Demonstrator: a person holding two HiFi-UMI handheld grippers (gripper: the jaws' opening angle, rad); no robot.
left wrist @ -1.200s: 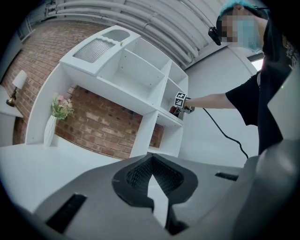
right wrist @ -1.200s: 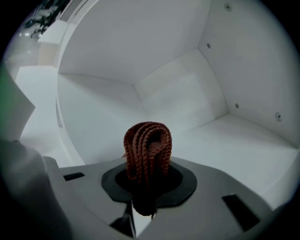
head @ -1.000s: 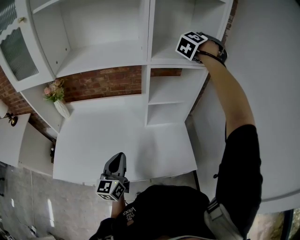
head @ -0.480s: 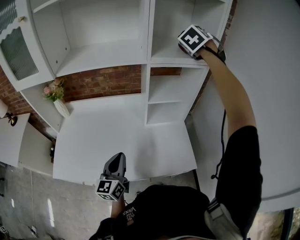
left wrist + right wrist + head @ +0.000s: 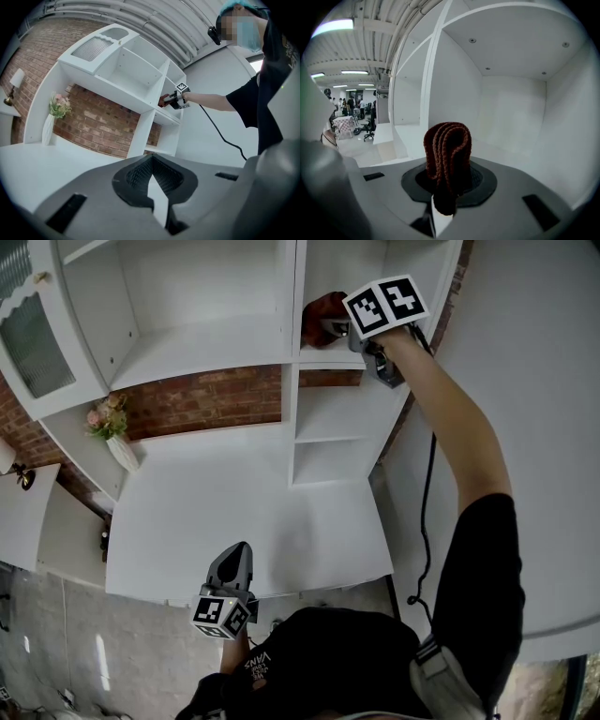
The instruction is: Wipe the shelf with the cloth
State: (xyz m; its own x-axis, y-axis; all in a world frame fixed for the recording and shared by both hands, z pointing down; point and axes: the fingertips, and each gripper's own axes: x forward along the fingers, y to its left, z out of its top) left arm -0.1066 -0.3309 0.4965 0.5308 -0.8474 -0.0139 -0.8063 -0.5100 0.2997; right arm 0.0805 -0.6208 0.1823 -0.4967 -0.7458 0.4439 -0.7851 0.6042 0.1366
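A folded rust-brown knitted cloth [image 5: 446, 152] stands up between the jaws of my right gripper [image 5: 445, 183], which is shut on it. In the head view that gripper [image 5: 342, 326] is raised at the front of the upper right shelf compartment [image 5: 323, 354], and the cloth [image 5: 322, 311] sticks out to its left at the divider. The left gripper view shows the same cloth [image 5: 163, 100] far off at the shelf unit. My left gripper [image 5: 232, 570] hangs low at the desk's front edge, jaws shut with nothing between them [image 5: 151, 174].
The white shelf unit [image 5: 197, 343] has a wide left bay and narrower right compartments above a white desk top [image 5: 234, 512]. A vase of flowers [image 5: 114, 435] stands at the left. A cable [image 5: 424, 512] hangs from my right arm. A brick wall [image 5: 202, 404] backs the unit.
My right gripper has swung left along the upper right shelf, turning so the cloth now shows at the divider. The left gripper has stayed put.
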